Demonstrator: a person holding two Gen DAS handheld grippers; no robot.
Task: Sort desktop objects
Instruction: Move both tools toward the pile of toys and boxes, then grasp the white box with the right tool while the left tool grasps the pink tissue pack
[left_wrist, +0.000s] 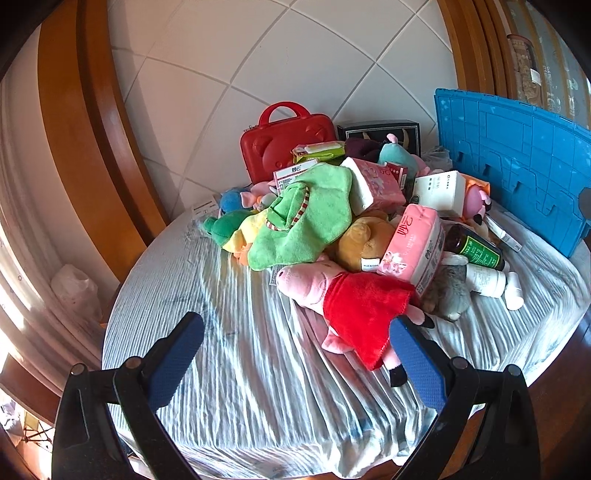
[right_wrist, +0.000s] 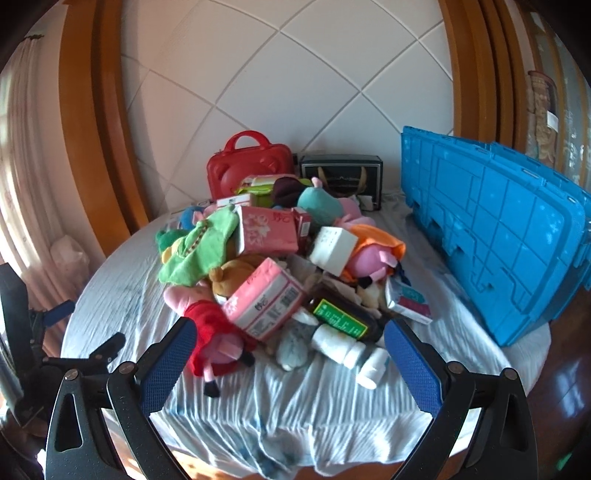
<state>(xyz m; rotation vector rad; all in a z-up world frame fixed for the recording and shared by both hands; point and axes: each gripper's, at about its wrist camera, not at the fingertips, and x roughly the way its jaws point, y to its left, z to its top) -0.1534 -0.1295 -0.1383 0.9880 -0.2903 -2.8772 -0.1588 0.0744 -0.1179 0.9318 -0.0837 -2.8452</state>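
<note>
L gripper (left_wrist: 297, 345): jaws spread wide, nothing between the blue pads (left_wrist: 176, 360), held low at the near edge, pointing fwd toward the far side. Black linkage arms run back from each finger to the bottom corners of its own view. R finger tip overlaps a plush's red skirt in view; contact can't be told.

R gripper (right_wrist: 290, 350): jaws likewise wide apart, empty, blue pads (right_wrist: 168, 363) facing inward, level w/ each other, aimed fwd from the near edge.

In the R wrist view the L gripper (right_wrist: 86, 328) shows at far left, seen side-on, black frame w/ one blue pad visible, fingers parted. No hand or sleeve visible in either view.
</note>
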